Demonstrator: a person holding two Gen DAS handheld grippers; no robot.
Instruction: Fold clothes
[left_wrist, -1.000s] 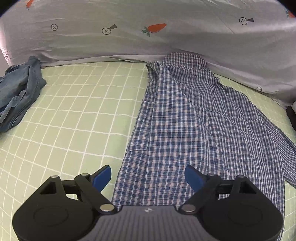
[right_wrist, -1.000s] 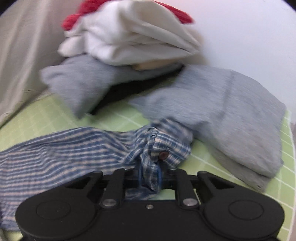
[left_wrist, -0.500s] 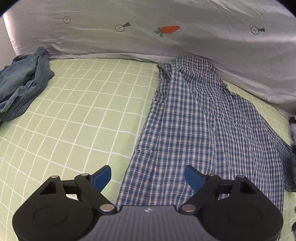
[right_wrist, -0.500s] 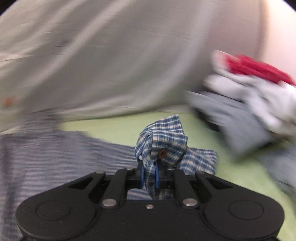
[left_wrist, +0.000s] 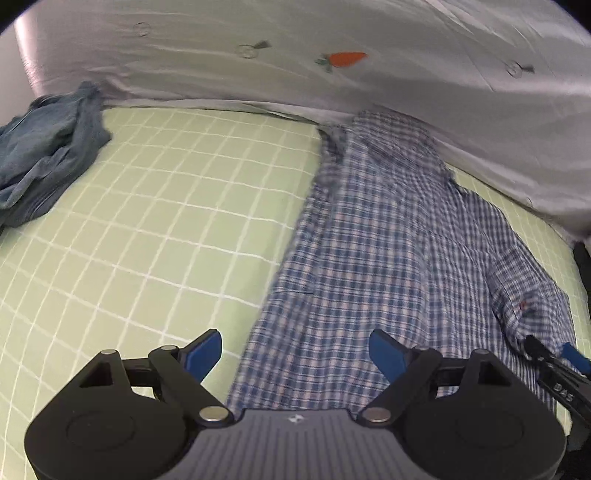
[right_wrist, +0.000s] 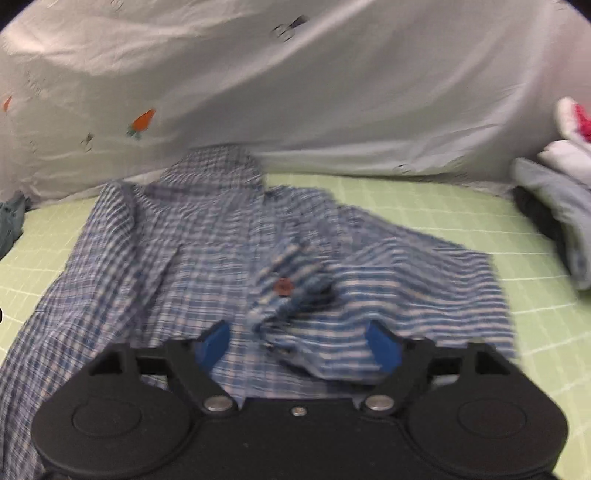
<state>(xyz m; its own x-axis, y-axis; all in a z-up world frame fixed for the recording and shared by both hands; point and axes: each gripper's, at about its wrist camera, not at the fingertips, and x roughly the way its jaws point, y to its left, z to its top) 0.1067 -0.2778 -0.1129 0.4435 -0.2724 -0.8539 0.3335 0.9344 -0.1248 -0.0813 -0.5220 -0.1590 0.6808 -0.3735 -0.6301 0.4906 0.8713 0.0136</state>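
A blue plaid shirt (left_wrist: 388, 240) lies spread on the green checked bedsheet (left_wrist: 147, 221), collar toward the far grey cover. My left gripper (left_wrist: 295, 354) hovers open over the shirt's near left hem, with nothing between its fingers. My right gripper (right_wrist: 299, 343) is over the shirt (right_wrist: 166, 258); its jaws are opening. The sleeve cuff (right_wrist: 284, 288) with its brown button lies loose on the shirt body, just ahead of the blue pads and untouched by them. The right gripper (left_wrist: 552, 350) also shows at the left view's lower right edge.
A crumpled denim garment (left_wrist: 40, 155) lies at the far left of the bed. The grey carrot-print cover (left_wrist: 332, 74) rises along the back. A pile of grey, white and red clothes (right_wrist: 554, 206) sits at the right edge.
The right gripper swung from the clothes pile across to the shirt body, carrying the sleeve cuff, and has let go; its jaws now stand wide. The left gripper has barely moved.
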